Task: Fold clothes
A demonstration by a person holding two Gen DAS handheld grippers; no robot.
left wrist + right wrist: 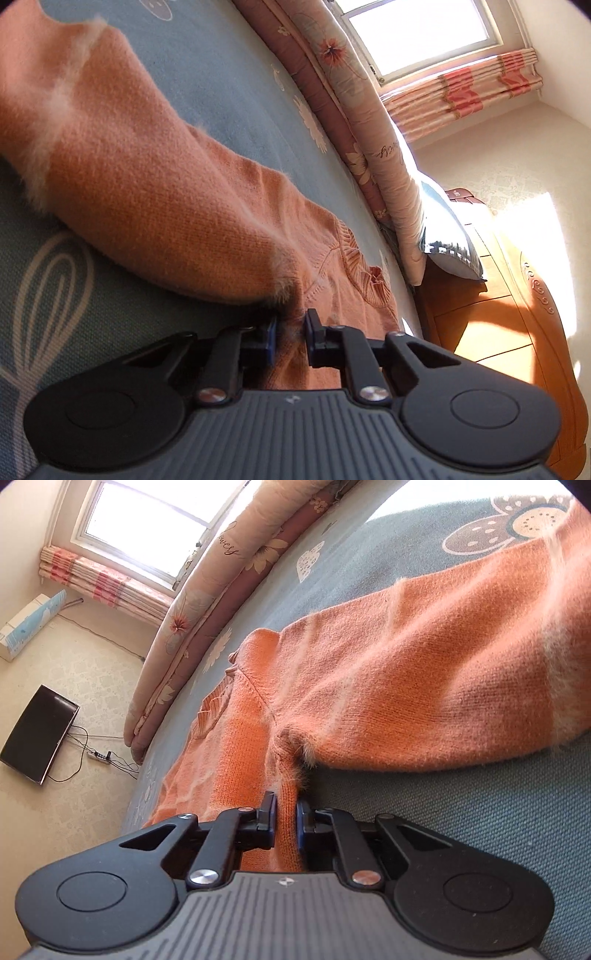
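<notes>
- While the left wrist view looks along the bed point(229, 85), the left tongs point(290, 330) stand nearly closed, with orange knit of the sweater point(207, 206) bunched between the two fingers; the grip sits near the underarm, where one sleeve point(110, 147) meets the body.
- Same view: the sleeve runs away across the blue printed sheet, pale fuzzy bands crossing it, and the neckline with its ruffle lies beyond the tongs toward a rolled quilt point(354, 122) at the bed's far edge.
- Right wrist view: the right tongs point(286, 812) are likewise narrowed onto a ridge of the sweater point(251, 738), pinched just below the other underarm; the other sleeve point(424, 672) stretches off to the right over the sheet.
- Same view: the body of the garment lies flat on the bed point(461, 812), collar toward the quilt point(207, 590).
- Judgement: both grips hold matching points, which suits a symmetric fold. To do it well, keep the two pinches level and evenly tensioned, and keep the sleeves from dragging or twisting as the cloth travels.
</notes>
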